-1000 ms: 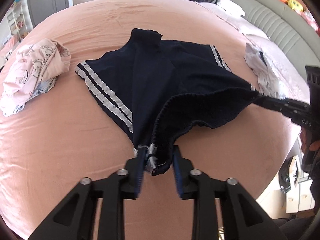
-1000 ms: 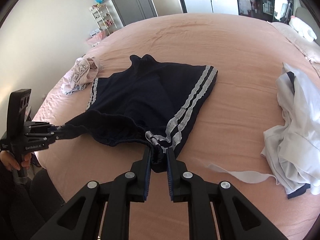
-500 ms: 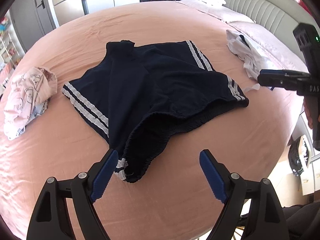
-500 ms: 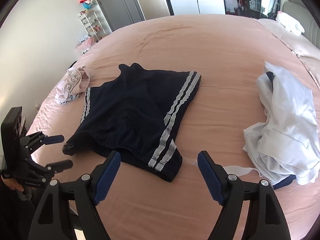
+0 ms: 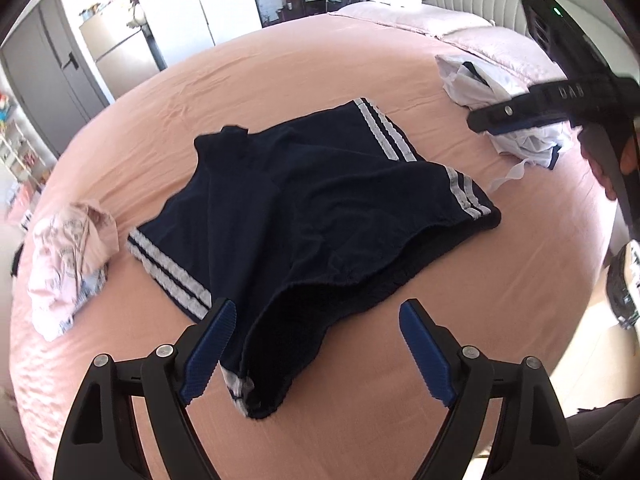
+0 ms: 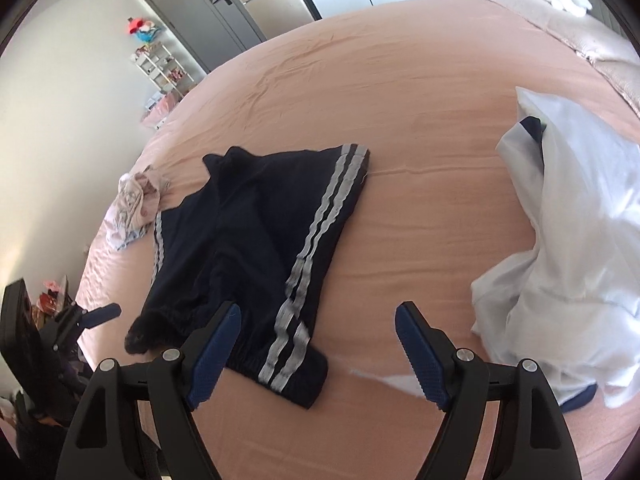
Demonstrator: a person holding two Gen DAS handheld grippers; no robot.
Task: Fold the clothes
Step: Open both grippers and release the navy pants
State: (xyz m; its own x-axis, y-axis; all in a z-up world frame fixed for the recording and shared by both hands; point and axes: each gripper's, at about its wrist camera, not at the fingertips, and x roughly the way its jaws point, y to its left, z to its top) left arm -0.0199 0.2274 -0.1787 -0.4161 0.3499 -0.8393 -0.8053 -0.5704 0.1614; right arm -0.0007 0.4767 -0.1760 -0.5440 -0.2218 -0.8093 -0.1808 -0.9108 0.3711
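Navy shorts with white side stripes lie spread on the pink bed, waistband toward me; the right wrist view shows the same shorts. My left gripper is open just above the waistband's left corner, nothing pinched between its blue pads. My right gripper is open too, hovering over the waistband's right corner and bare sheet. Each gripper shows in the other's view: the right gripper at upper right, the left gripper at lower left.
A crumpled pink printed garment lies left of the shorts. A heap of white clothing with navy trim lies to the right. The bed's near edge drops off at right; pillows and a headboard stand at the far end.
Both grippers let go of the waistband corners and opened wide. The lifted waistband dropped onto the bed. Both hands pulled back a little from the shorts.
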